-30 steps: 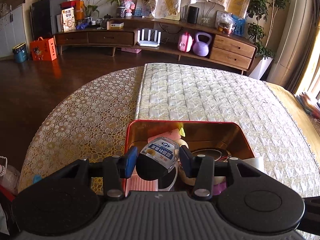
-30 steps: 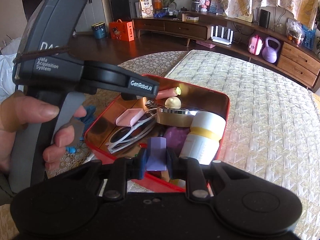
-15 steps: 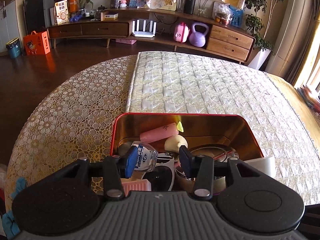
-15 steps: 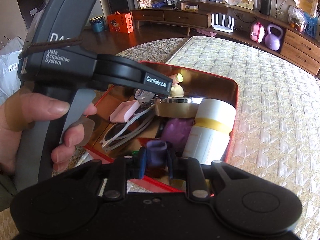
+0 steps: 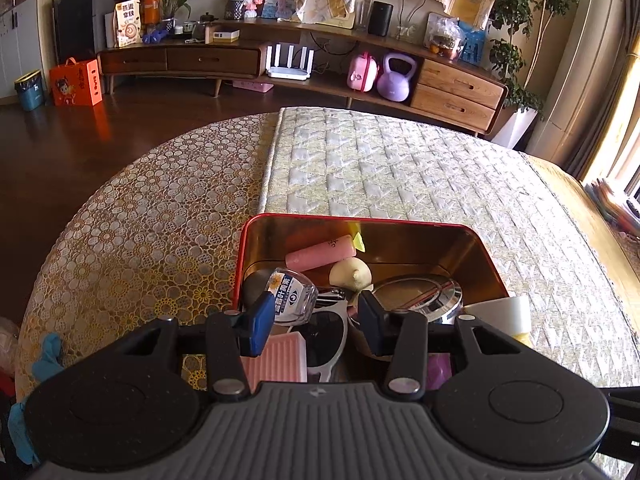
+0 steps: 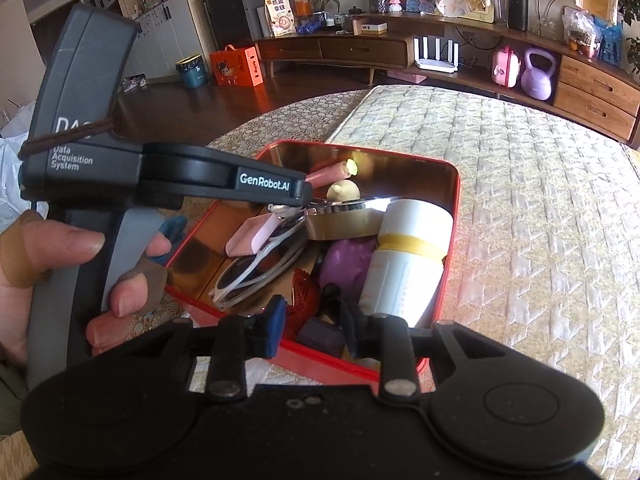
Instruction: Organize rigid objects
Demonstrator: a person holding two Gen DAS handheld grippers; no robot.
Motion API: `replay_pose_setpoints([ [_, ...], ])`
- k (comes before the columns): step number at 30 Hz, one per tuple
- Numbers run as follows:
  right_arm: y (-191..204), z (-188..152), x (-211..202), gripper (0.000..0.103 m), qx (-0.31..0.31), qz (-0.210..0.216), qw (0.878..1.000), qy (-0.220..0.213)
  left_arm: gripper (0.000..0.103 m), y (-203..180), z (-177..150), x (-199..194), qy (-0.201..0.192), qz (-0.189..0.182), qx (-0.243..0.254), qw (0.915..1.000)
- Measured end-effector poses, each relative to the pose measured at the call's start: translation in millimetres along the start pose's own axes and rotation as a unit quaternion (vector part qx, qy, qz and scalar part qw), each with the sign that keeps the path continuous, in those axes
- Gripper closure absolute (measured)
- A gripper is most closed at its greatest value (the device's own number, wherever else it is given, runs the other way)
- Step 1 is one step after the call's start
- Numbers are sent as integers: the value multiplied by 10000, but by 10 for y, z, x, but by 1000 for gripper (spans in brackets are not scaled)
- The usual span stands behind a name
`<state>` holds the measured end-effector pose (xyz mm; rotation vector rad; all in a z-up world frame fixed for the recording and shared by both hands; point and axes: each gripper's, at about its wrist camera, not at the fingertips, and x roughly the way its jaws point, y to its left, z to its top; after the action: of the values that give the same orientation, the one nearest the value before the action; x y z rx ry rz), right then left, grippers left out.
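Observation:
A red tin box [image 5: 362,222] [image 6: 450,208] sits on the quilted table and holds many small items. In the left wrist view a small clear bottle with a blue label [image 5: 290,296] lies in the box beside my open left gripper [image 5: 316,322], with white sunglasses [image 5: 328,344], a pink tube [image 5: 320,254] and a round metal tin [image 5: 424,298]. In the right wrist view my right gripper [image 6: 314,328] is open over the box's near edge, a purple block [image 6: 322,336] lying between its fingers. A white and yellow bottle [image 6: 404,260] lies there too.
The left hand-held gripper body [image 6: 120,168] and the person's hand [image 6: 48,256] fill the left of the right wrist view. The table has a lace cloth [image 5: 132,240] on the left and a quilted runner [image 5: 400,168]. A wooden sideboard [image 5: 320,68] stands beyond.
My left gripper opened and let the small labelled bottle down into the box. My right gripper opened and released the purple block into the box.

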<state>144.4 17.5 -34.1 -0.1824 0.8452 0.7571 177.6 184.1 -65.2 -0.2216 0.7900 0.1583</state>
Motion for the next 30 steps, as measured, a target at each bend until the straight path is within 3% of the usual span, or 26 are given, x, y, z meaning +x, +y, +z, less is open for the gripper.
replay_pose_setpoints([
  [6, 10, 15, -183, 69, 61, -5, 9997, -228, 51, -22, -112, -266, -82, -88, 86, 9999],
  [8, -9, 10, -249, 56, 102, -42, 9994, -316, 48, -18, -148, -355, -125, -122, 90, 9998],
  [9, -20, 1, -287, 55, 117, -50, 9992, -374, 48, -21, -165, -395, -140, -121, 96, 9998],
  [14, -59, -45, -475, 54, 211, -15, 9981, -573, 45, -12, -249, -620, -277, -140, 104, 9995],
  [16, -71, -62, -546, 53, 189, -10, 9976, -661, 34, -11, -279, -723, -387, -147, 103, 9991],
  [18, -84, -83, -607, 46, 181, 16, 9971, -741, 31, -20, -313, -835, -521, -130, 128, 9985],
  [19, -88, -95, -641, 38, 185, 0, 9966, -805, 31, -28, -326, -875, -560, -135, 139, 9982],
  [24, -74, -152, -783, 34, 94, 1, 9943, -1060, 25, -60, -428, -1083, -732, -174, 116, 9971],
  [30, -95, -258, -958, 17, 2, 18, 9905, -1378, 21, -99, -576, -1267, -774, -172, 171, 9967],
])
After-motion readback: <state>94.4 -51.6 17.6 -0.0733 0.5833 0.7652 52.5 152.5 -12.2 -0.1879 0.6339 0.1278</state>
